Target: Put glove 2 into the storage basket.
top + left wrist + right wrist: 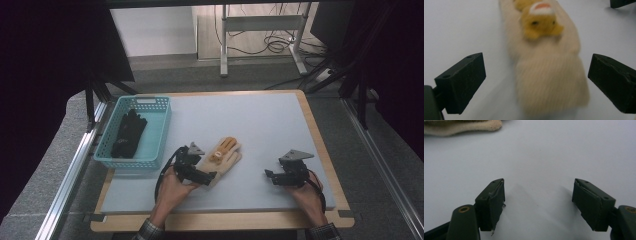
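A cream knitted glove (226, 156) with an orange-yellow patch lies flat near the middle of the table. In the left gripper view its cuff (551, 80) lies between the two black jaws, with a gap on each side. My left gripper (208, 177) (536, 62) is open at the glove's cuff end and holds nothing. My right gripper (270, 176) (539, 182) is open over bare table to the right of the glove, with nothing between its jaws. The glove's edge (461, 127) shows at the top left of the right gripper view.
A turquoise plastic basket (157, 131) stands at the table's left with a black glove (129, 133) inside. The pale grey mat (270, 120) lies on a wooden board. Beyond the far edge are a white desk frame (260, 30) and cables on the floor.
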Available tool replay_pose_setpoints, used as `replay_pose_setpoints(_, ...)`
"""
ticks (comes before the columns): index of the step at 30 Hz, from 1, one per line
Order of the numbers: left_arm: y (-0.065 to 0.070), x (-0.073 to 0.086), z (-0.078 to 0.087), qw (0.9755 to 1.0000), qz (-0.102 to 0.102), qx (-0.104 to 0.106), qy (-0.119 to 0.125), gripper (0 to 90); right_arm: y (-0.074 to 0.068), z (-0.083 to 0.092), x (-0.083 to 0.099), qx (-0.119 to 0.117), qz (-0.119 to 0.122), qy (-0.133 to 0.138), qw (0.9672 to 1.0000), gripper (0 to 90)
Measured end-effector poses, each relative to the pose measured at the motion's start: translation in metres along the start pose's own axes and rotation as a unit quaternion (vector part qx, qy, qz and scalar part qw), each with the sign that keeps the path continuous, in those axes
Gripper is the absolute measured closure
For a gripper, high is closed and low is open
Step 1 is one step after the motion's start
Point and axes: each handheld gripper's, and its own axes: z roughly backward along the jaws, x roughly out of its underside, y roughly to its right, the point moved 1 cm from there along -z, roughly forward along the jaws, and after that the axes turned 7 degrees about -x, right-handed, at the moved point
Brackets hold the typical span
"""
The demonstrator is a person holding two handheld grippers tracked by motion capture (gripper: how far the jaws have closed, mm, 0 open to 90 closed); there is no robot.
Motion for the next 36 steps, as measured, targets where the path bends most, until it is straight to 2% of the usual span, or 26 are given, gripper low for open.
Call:
replay_pose_setpoints(5,0.012,-0.013,-0.033,0.9991,-0.011,-0.012,-0.039,2.0,-0.001,-0.001,0.000,0.003,0.002,-0.001,1.0000,25.2)
replay_pose_setpoints(7,0.019,-0.014,-0.041,0.9980,-0.025,-0.021,-0.055,3.5,-0.001,-0.001,0.000,0.003,0.002,-0.001,1.0000,25.1)
replay_pose_setpoints(8,0.023,-0.014,-0.045,0.9968,-0.035,-0.034,-0.064,5.3,-0.001,-0.001,0.000,0.003,0.002,-0.001,1.0000,25.0)
replay_pose_setpoints(9,0.023,-0.015,-0.045,0.9974,-0.026,-0.031,-0.060,7.1,-0.001,-0.001,0.000,0.003,0.002,-0.001,1.0000,25.0)
replay_pose_setpoints(10,0.021,-0.015,-0.043,0.9978,-0.017,-0.025,-0.059,14.0,-0.001,-0.001,0.000,0.003,0.002,-0.001,1.0000,25.0)
replay_pose_setpoints(13,0.016,-0.015,-0.038,0.9978,-0.010,-0.030,-0.058,31.2,-0.001,-0.001,0.000,0.003,0.002,-0.001,1.0000,25.0)
replay_pose_setpoints(14,0.014,-0.015,-0.037,0.9980,-0.008,-0.027,-0.056,40.5,-0.001,-0.001,0.000,0.002,0.002,-0.001,1.0000,25.0)
replay_pose_setpoints(17,0.010,-0.014,-0.035,0.9987,-0.001,-0.010,-0.050,54.8,-0.001,-0.001,0.000,0.003,0.002,-0.001,1.0000,25.0)
replay_pose_setpoints(19,0.009,-0.014,-0.034,0.9988,-0.001,0.003,-0.048,60.6,-0.001,-0.001,0.000,0.003,0.002,-0.001,1.0000,24.9)
replay_pose_setpoints(21,0.007,-0.015,-0.031,0.9989,0.000,0.009,-0.046,63.9,-0.001,-0.001,0.000,0.002,0.001,-0.001,1.0000,25.0)
replay_pose_setpoints(25,-0.002,-0.019,-0.020,0.9993,0.010,0.006,-0.036,66.9,-0.001,-0.001,0.000,0.002,0.001,-0.001,1.0000,25.0)
replay_pose_setpoints(30,-0.023,-0.024,-0.001,0.9993,0.031,-0.005,-0.021,66.9,0.000,-0.001,0.001,0.001,0.001,-0.001,1.0000,25.0)
replay_pose_setpoints(36,-0.055,-0.029,0.032,0.9976,0.059,-0.035,-0.005,66.8,0.000,-0.001,0.001,0.000,-0.001,-0.001,1.0000,24.9)
